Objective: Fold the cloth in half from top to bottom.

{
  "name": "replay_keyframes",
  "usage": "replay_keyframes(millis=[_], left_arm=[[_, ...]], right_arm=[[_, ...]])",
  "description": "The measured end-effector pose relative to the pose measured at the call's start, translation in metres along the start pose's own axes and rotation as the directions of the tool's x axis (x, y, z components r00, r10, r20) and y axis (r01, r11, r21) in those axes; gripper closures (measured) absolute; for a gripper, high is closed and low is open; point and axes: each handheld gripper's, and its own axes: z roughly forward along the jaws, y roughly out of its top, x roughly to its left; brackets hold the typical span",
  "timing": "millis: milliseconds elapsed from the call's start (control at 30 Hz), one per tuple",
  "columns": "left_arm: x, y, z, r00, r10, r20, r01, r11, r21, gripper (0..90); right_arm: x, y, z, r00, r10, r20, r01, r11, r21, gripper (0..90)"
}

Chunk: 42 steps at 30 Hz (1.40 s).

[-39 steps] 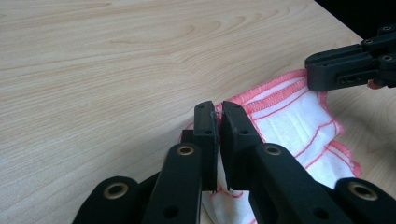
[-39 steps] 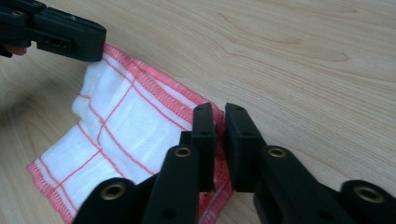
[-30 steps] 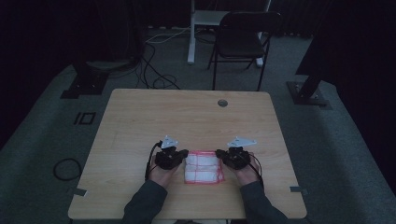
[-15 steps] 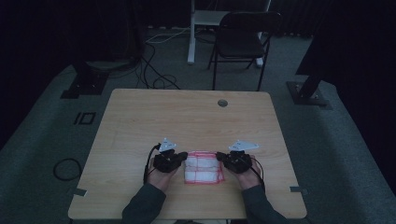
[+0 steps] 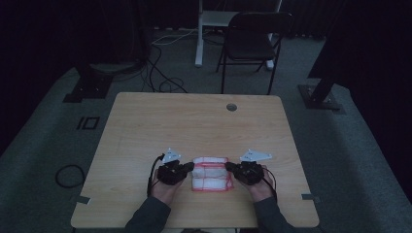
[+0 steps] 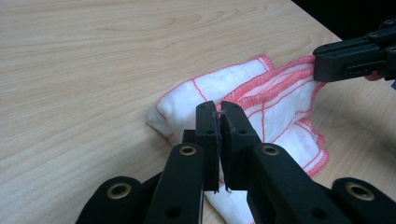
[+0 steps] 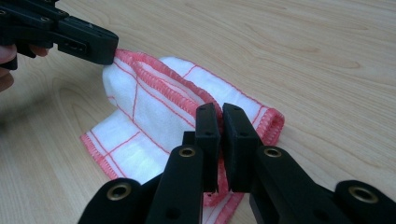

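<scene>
A white cloth [image 5: 210, 173] with red stitched edges lies folded on the tabletop [image 5: 194, 121] near its front edge, between the two grippers. The left gripper [image 6: 219, 114] has its jaws closed on the cloth's near edge; the right gripper [image 7: 220, 114] likewise pinches the opposite edge, apparently a thin fold.

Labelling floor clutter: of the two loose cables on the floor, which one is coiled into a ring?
The cable ring left of the table; the other cable sprawls in loops behind the table.
</scene>
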Motion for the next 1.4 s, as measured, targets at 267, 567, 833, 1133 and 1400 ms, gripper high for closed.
replay_keyframes(millis=[267,567,833,1133,1400], left_arm=[[-0.003,-0.005,-0.002,1.0,-0.002,0.005,0.002,1.0,-0.001,86.9],[-0.006,-0.011,-0.005,0.9999,0.004,0.015,-0.005,1.0,0.007,86.8],[-0.008,-0.017,-0.006,0.9996,0.004,0.027,-0.004,0.9999,0.01,86.8],[-0.011,-0.023,-0.008,0.9994,0.005,0.036,-0.005,0.9999,0.016,86.6],[-0.013,-0.031,-0.012,0.9986,-0.001,0.054,0.0,0.9996,0.029,84.5]], right_arm=[[0.003,-0.004,-0.002,1.0,0.003,-0.009,-0.003,1.0,-0.005,85.9],[0.005,-0.009,-0.006,0.9996,0.009,-0.026,-0.01,1.0,-0.007,85.8],[0.008,-0.014,-0.009,0.9994,0.004,-0.035,-0.005,1.0,-0.009,85.8],[0.01,-0.018,-0.012,0.9989,0.0,-0.046,0.0,1.0,-0.003,84.9],[0.009,-0.021,-0.02,0.998,-0.002,-0.063,0.001,1.0,-0.017,77.1]])
